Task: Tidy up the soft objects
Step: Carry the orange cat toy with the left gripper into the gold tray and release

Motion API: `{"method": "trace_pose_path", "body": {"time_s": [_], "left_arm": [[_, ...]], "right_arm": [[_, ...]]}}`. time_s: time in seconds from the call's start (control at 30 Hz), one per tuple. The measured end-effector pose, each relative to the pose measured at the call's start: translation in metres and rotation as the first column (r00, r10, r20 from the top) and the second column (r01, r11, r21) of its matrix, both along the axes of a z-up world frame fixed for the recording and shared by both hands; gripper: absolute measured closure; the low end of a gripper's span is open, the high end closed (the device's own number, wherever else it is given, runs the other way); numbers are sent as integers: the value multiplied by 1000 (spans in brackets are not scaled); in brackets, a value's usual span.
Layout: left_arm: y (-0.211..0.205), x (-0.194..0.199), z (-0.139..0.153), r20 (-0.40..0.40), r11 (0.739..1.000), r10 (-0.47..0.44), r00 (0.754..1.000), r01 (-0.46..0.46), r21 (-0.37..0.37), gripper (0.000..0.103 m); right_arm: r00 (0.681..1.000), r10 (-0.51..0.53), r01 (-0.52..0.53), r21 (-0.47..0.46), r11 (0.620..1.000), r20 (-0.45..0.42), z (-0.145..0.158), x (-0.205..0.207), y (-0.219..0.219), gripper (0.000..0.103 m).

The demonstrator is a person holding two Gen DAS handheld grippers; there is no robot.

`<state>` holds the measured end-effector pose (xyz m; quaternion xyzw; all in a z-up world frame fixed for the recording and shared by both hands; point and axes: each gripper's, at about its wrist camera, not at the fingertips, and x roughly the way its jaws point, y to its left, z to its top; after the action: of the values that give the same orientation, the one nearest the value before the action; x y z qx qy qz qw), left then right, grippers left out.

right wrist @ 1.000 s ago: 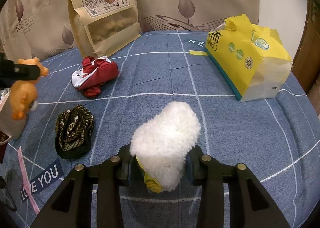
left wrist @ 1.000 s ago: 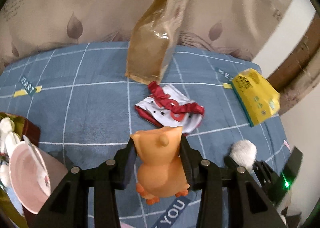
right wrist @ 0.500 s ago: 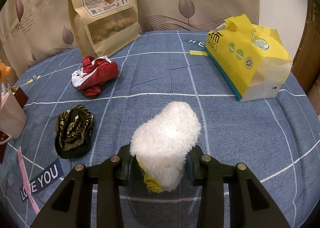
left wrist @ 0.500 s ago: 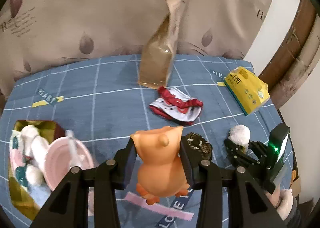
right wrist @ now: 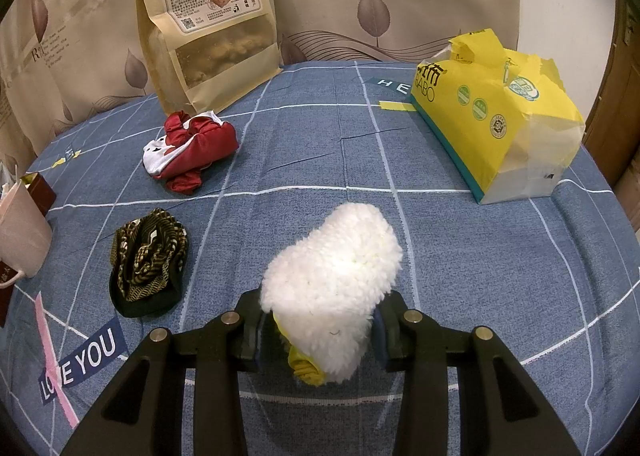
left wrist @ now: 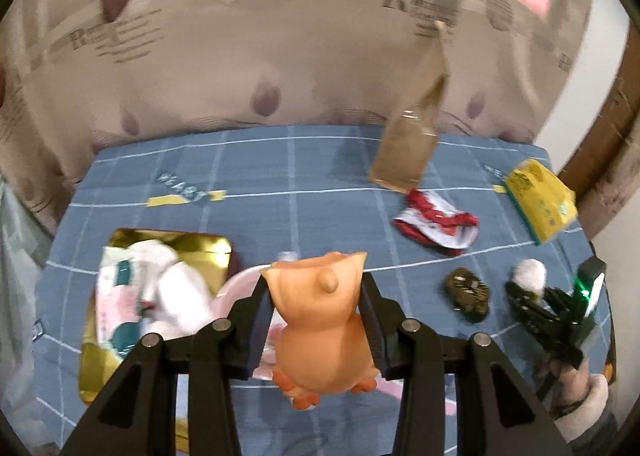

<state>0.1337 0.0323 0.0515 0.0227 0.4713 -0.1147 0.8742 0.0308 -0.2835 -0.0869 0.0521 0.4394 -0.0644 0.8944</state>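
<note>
Left hand-held gripper (left wrist: pixel 316 320) w/ orange plush toy (left wrist: pixel 320 328) moved up and over toward the gold box (left wrist: pixel 200 252); box + pink cup (left wrist: pixel 236 288) now sit right below/ahead of it, vs. only at frame edge earlier. Right side unchanged.

Blue grid bedspread (right wrist: pixel 460 240) carries everything. Big items: kraft snack bag (right wrist: pixel 208 15) at back, yellow tissue pack (right wrist: pixel 496 111) at right. Gold box already holds white/pink soft items, so partly done.

Left on bedspread: red-white cloth (right wrist: pixel 188 147), striped dark cloth (right wrist: pixel 148 260).

Left jaws clamped on orange toy, held in the air. Right hand-held gripper (right wrist: pixel 320 320) clamped on white fluffy toy (right wrist: pixel 332 280), low over bedspread, waiting. Est. under halfway.
</note>
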Motion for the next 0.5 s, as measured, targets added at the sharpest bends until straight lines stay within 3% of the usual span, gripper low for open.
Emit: {"method": "trace_pose_path", "body": {"time_s": [0.5], "left_arm": [[103,24,-19,-12,970,237,972,-235,65,61]], "right_arm": [[1000,-1,1,-6,1000,-3,0,1,1,65]]}}
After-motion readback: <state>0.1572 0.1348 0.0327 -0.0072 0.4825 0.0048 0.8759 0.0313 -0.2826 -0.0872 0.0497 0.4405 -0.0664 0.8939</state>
